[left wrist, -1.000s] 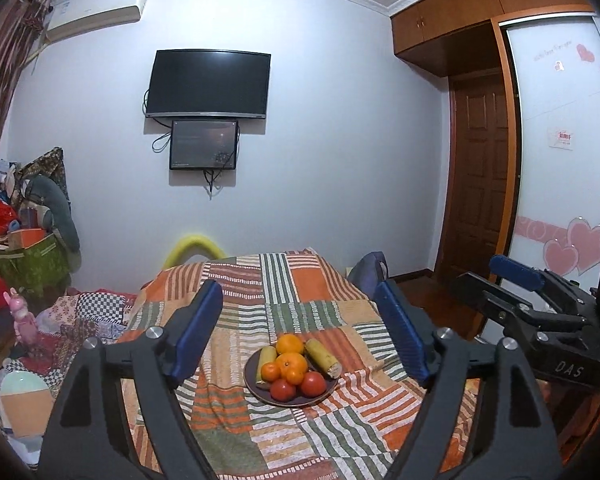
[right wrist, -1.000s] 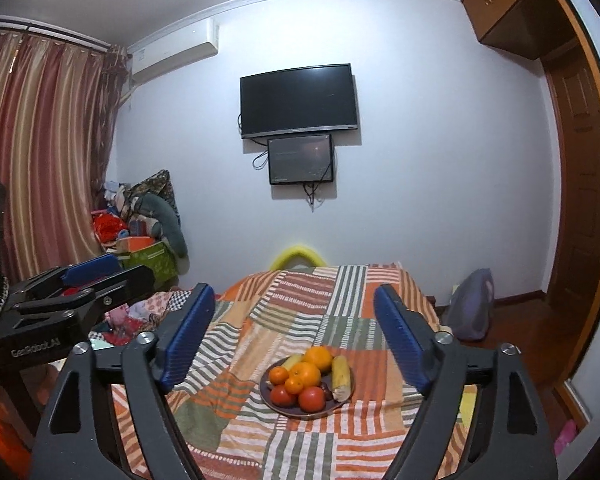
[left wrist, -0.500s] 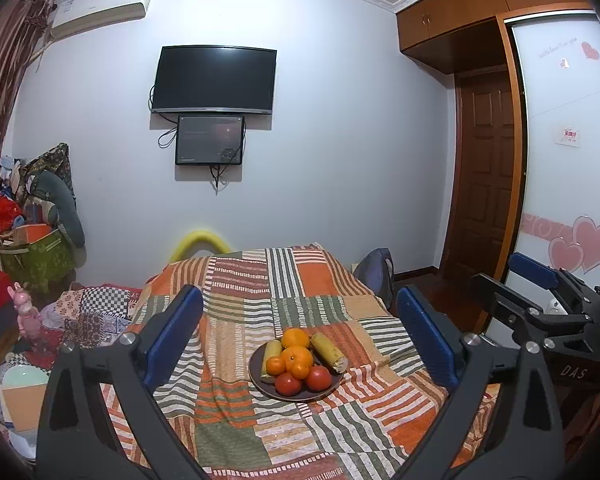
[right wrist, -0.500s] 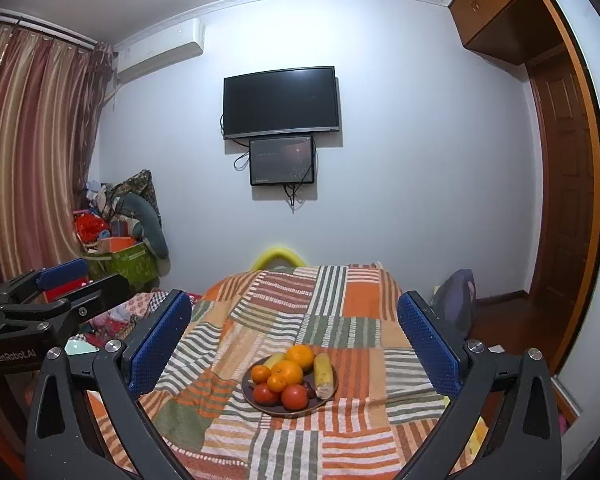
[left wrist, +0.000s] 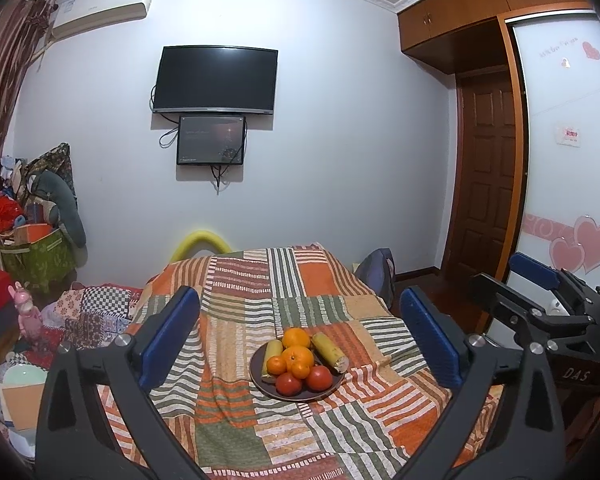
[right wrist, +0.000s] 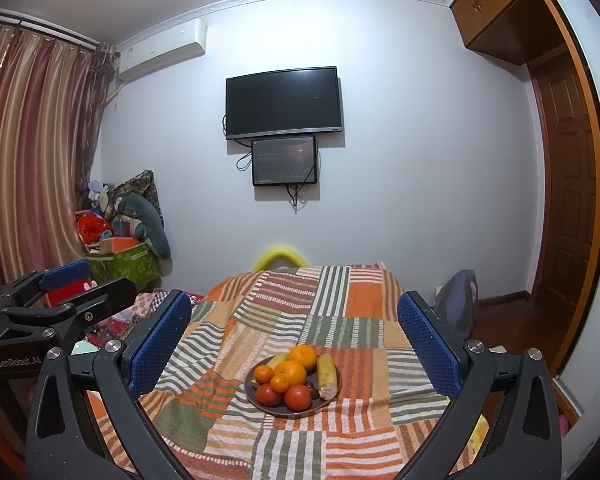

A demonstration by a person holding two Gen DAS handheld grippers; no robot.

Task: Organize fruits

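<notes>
A dark round plate (left wrist: 262, 380) (right wrist: 256, 402) stands on the striped patchwork cloth (left wrist: 236, 320) (right wrist: 340, 328). It holds several oranges (left wrist: 297, 357) (right wrist: 289, 372), two red tomatoes (left wrist: 318, 377) (right wrist: 298, 397) and two yellow corn cobs (left wrist: 329, 347) (right wrist: 326, 368). My left gripper (left wrist: 300, 344) is open and empty, held back from the plate and above it. My right gripper (right wrist: 294, 344) is open and empty, also short of the plate. Each gripper shows at the edge of the other's view.
The cloth covers a bed or table with a yellow padded arc (left wrist: 199, 240) at its far end. Clutter and a green box (left wrist: 36, 256) stand at the left. A grey bag (right wrist: 458, 300), a wooden door (left wrist: 488, 176) and a wardrobe stand at the right.
Both grippers have opened wider, the pads spreading apart. Both views have shifted slightly, with the plate staying in the middle.
</notes>
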